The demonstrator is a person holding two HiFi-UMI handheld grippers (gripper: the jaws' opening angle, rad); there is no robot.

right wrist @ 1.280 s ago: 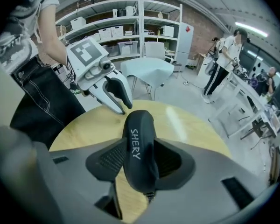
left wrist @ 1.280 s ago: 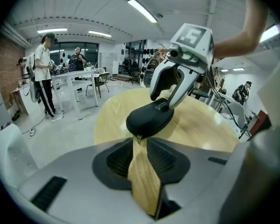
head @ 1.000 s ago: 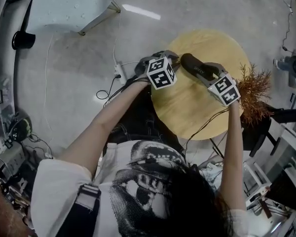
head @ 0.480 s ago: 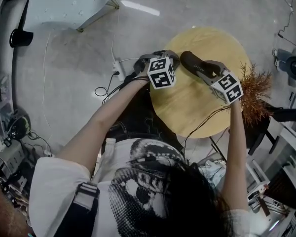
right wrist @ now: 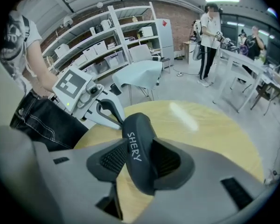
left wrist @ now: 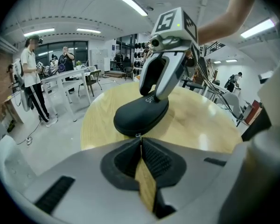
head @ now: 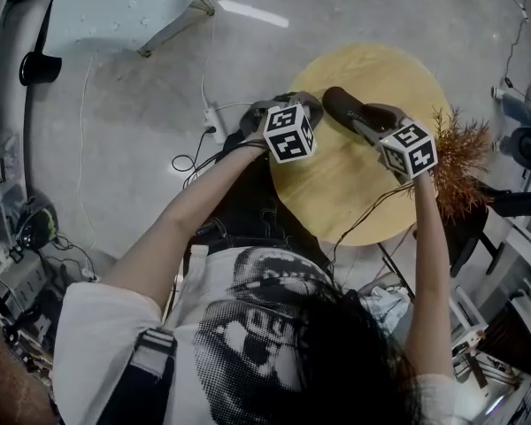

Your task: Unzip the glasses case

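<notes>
I am seeing the fingers (left wrist: 156, 160) of the left gripper (left wrist: 140, 143) pressing together at the bottom centre of the left gripper view. They seem to be pinching the zipper pull (left wrist: 138, 135), though that tab is too small for me to be sure. It is sitting at the near end of the glasses case (left wrist: 141, 115), which is lying on the round wooden counter (left wrist: 205, 125). In the right gripper view the fingers (right wrist: 113, 158) of the right gripper (right wrist: 140, 164) are clamping the case's other end across its width. In the head view the case is lying at the upper centre, between both grippers. A dried plant (head: 460, 171) is standing at the counter's right edge.
</notes>
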